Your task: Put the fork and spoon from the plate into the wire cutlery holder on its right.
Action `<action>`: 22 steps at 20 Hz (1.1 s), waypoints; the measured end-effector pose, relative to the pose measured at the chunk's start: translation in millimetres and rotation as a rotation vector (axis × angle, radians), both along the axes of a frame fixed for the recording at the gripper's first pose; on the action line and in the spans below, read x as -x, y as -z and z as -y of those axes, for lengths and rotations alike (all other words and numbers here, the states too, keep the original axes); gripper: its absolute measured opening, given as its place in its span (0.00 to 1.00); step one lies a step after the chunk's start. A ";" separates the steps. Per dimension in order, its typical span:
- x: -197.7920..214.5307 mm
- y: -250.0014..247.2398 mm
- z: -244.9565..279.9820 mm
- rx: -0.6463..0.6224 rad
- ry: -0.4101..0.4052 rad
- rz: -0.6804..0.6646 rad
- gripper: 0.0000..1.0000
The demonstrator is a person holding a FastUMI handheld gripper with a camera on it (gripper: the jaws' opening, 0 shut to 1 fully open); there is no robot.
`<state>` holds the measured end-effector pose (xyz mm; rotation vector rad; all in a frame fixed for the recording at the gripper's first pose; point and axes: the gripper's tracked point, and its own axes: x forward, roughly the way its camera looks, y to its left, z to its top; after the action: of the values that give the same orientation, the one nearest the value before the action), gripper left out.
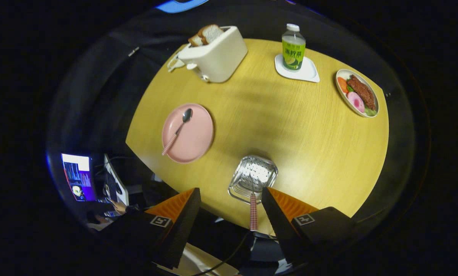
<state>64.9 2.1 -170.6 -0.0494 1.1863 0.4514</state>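
Just one spoon, fingers apart.

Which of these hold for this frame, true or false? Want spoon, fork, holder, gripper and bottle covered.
1. The spoon lies on the pink plate. True.
2. A checked-handled utensil, presumably the fork, stands in the wire holder. True.
3. The gripper is shut on the spoon. False: its fingers are open and apart, with the holder just ahead of them.
4. The bottle lies tipped over on the table. False: it stands upright on a white coaster.
5. The toaster holds bread. True.
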 end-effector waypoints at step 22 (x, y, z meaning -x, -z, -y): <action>-14.8 95.3 -219.3 -0.075 0.197 0.170 1.00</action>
<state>79.7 221.4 -265.9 0.0916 0.9949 0.3113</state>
